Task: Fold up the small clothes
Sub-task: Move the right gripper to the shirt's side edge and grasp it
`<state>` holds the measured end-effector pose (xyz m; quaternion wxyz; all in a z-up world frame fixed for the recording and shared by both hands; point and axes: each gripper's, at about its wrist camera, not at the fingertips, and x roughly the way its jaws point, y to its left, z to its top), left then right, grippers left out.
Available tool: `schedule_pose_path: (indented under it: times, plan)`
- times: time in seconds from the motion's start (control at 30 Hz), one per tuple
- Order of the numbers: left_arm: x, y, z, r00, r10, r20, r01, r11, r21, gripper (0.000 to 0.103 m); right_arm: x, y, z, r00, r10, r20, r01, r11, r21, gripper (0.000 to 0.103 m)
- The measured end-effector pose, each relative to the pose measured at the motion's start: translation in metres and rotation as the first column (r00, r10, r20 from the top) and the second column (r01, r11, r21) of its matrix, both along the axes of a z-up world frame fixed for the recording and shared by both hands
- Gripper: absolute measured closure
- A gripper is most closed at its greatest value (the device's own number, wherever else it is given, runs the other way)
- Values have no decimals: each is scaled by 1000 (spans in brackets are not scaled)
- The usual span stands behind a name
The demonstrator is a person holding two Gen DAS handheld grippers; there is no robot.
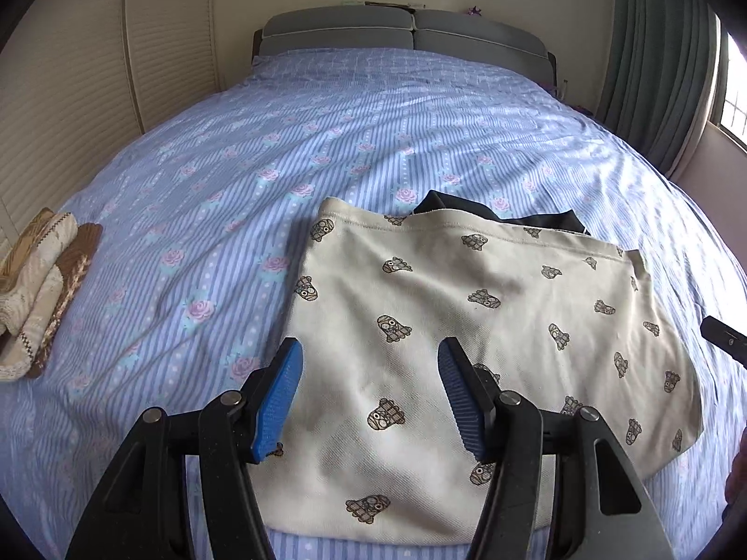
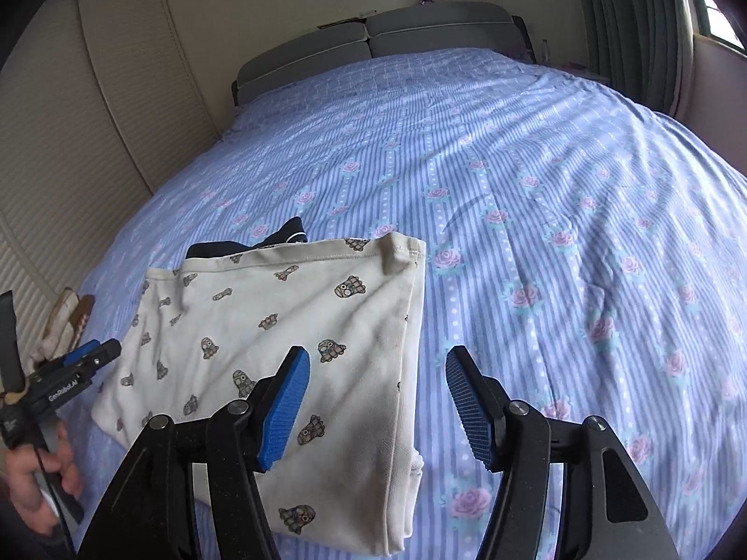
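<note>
A cream garment with small brown cartoon prints lies folded flat on the bed, also in the right wrist view. A dark navy garment pokes out from under its far edge, and shows in the right wrist view too. My left gripper is open and empty, just above the garment's near left part. My right gripper is open and empty over the garment's right folded edge. The left gripper also shows at the left of the right wrist view.
The bed has a blue striped sheet with pink roses. A folded brown and cream knitted cloth lies near the bed's left edge. A grey headboard stands at the far end. Louvred closet doors are at the left, curtains at the right.
</note>
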<state>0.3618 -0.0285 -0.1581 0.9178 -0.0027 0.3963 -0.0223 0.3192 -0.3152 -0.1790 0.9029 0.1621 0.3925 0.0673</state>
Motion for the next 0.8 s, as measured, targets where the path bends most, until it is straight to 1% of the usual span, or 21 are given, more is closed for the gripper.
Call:
schedule_pose_path:
  times: [0.07,0.17,0.3,0.4,0.47,0.6,0.73,0.8]
  plan:
    - [2,-4,2,1000,19,6,-19,1000,-7,43,6,-5,-3,1000,20,-4,-20,999,33,41]
    - [9,-13,3,999,48,8,-48,999,-16,43,25,-13,-11,996,82,-23,-78,990,116,42]
    - [21,-24,4,998,66,4,-65,997,-35,43,58,-21,-32,988,136,-76,-119,973,198,42]
    - [26,-36,5,999,47,15,-47,999,-7,43,77,-31,-50,982,165,-96,-130,948,291,42]
    - [30,-42,5,999,34,17,-34,999,9,43,89,-33,-60,975,197,-103,-153,930,335,43]
    - [36,-51,2,1000,24,9,-25,999,22,43,107,-39,-68,976,202,-78,-162,920,357,45]
    - [41,-57,0,1000,15,9,-15,1000,28,43,124,-40,-72,969,240,-55,-197,891,409,45]
    - [43,-59,-1,1000,12,8,-12,1000,26,43,132,-38,-75,965,257,-47,-210,871,445,53]
